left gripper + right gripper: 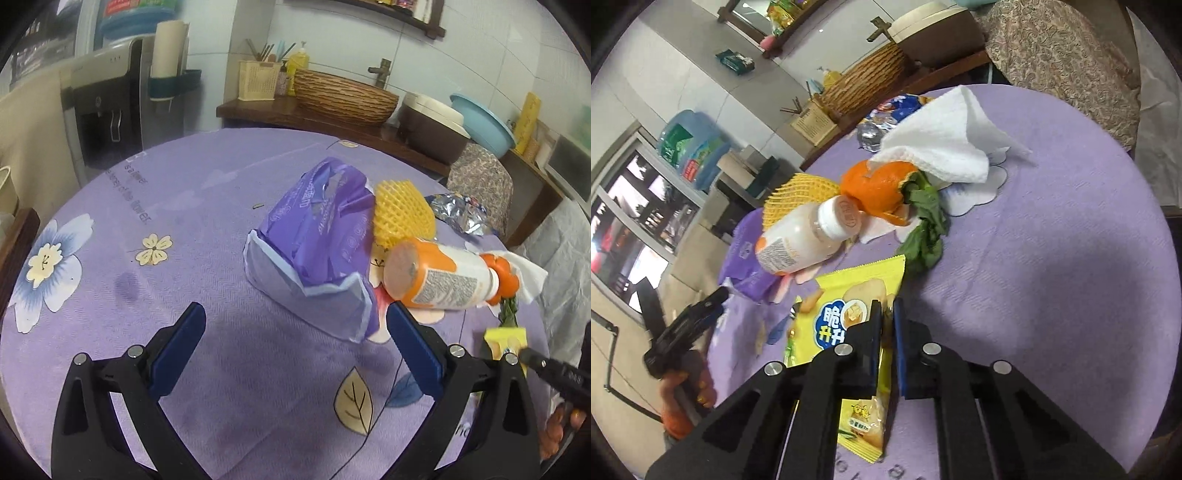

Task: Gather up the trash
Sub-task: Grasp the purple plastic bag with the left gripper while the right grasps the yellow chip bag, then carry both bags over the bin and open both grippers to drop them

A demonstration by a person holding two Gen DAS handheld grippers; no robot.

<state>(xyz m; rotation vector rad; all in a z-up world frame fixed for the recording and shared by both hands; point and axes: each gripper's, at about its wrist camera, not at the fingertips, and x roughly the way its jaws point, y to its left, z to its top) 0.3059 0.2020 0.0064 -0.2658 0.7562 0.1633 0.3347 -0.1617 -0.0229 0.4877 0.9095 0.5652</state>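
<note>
A purple plastic bag lies open on the round purple table, also visible in the right wrist view. My left gripper is open just in front of the bag. Beside it lie a yellow foam net, an orange-and-white bottle on its side, orange peel, a white tissue, green leaves and a foil wrapper. My right gripper is shut on a yellow snack packet, holding it by its edge above the table.
A wooden counter behind the table holds a wicker basket, a utensil holder and bowls. A water dispenser stands at the left. A patterned chair stands at the far side of the table.
</note>
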